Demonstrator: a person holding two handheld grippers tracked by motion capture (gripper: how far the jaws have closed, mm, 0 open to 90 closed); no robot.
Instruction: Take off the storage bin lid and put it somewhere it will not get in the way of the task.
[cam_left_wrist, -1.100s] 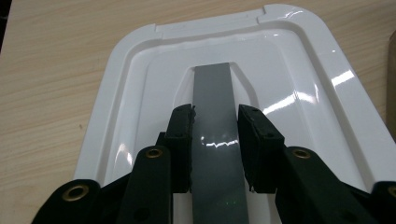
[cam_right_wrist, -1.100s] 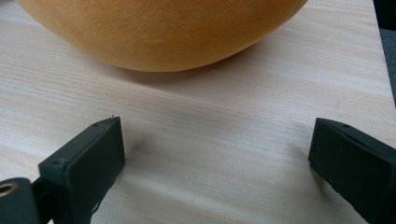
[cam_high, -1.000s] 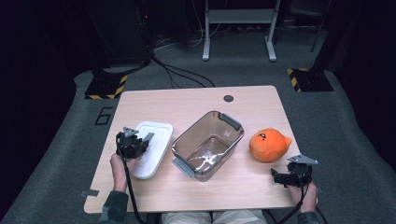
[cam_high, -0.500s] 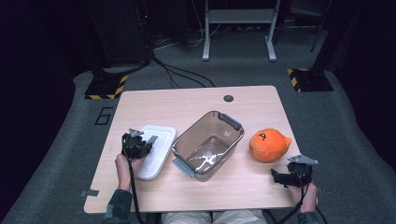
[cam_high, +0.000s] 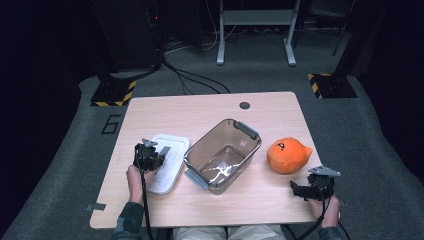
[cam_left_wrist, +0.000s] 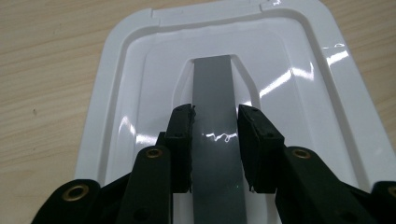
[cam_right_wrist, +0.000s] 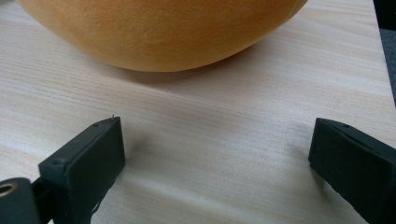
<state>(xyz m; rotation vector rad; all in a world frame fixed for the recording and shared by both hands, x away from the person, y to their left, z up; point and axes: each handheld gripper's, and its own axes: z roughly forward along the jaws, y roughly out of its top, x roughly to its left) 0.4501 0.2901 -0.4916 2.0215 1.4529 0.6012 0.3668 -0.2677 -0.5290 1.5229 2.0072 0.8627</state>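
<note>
i am holding my left gripper (cam_left_wrist: 215, 140) over the white lid (cam_high: 167, 161), which is lying flat near the left edge of the tabletop (cam_high: 210, 112), just beside the clear container (cam_high: 223, 155). my 2 jaws are standing on either side of the grey handle strip (cam_left_wrist: 214, 93) that runs down the lid's middle, pads right against its edges, so i am gripping that strip. in the high view my left hand (cam_high: 135, 177) is sitting at the lid's near end. the container is standing open at the middle of the tabletop, turned at an angle to its edges. my right gripper (cam_right_wrist: 212, 154) is resting low near the front right corner, jaws spread wide with bare wood between them, grasping nothing. the orange plush toy (cam_high: 286, 155) is lying just ahead of it, to the right of the container and apart from it.
</note>
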